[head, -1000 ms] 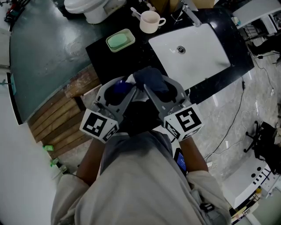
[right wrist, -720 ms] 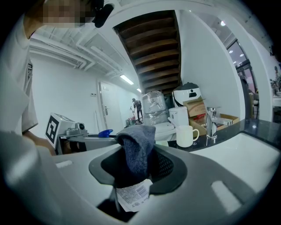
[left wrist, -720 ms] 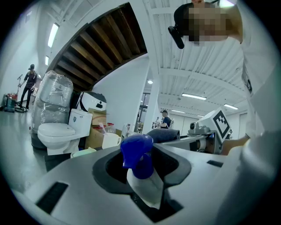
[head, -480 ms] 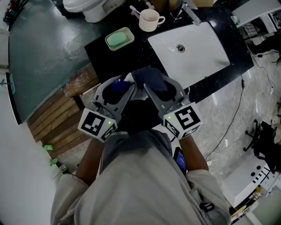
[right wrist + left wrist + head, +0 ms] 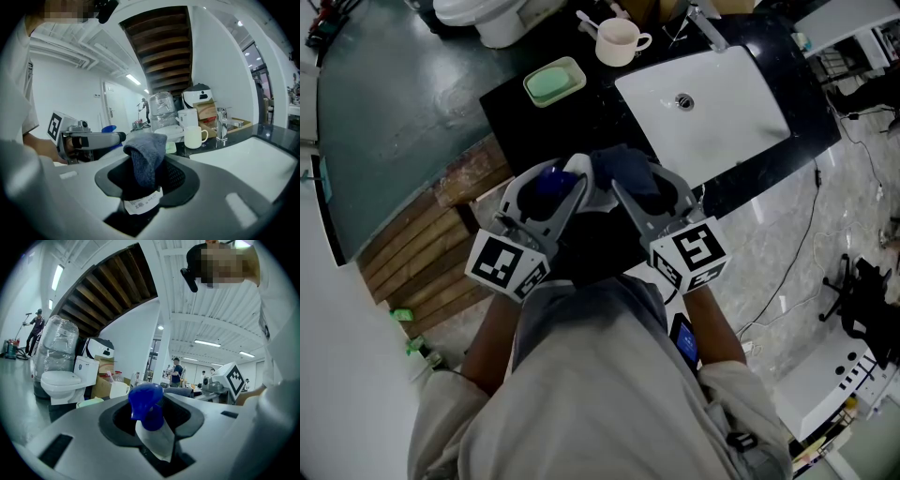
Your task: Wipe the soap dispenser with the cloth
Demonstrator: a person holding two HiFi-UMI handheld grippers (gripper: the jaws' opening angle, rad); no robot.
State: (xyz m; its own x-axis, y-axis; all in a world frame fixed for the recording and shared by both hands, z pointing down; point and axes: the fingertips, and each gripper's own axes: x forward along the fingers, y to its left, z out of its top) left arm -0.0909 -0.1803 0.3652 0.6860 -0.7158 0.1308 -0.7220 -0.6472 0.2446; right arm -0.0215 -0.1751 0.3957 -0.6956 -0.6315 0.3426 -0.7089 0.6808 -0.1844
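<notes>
Your left gripper (image 5: pixel 551 192) squeezed the soap dispenser (image 5: pixel 149 411), with its blue pump top sticking out past the jaws. Your right gripper (image 5: pixel 642 192) pinched the grey cloth (image 5: pixel 144 158). You held both close in front of you, the cloth just beside the dispenser, near the black counter (image 5: pixel 534 122) and the white sink (image 5: pixel 722 117).

A white sink basin (image 5: pixel 731 122) fills the upper right of the head view, set in a black countertop (image 5: pixel 534 127), with its faucet (image 5: pixel 707 30) near the top edge. To its left stand a cream mug (image 5: pixel 619 45) and a green soap dish (image 5: pixel 555 82). A white toilet (image 5: pixel 487 19) sits at the top left, and wooden planks (image 5: pixel 422 253) lie at the middle left.
</notes>
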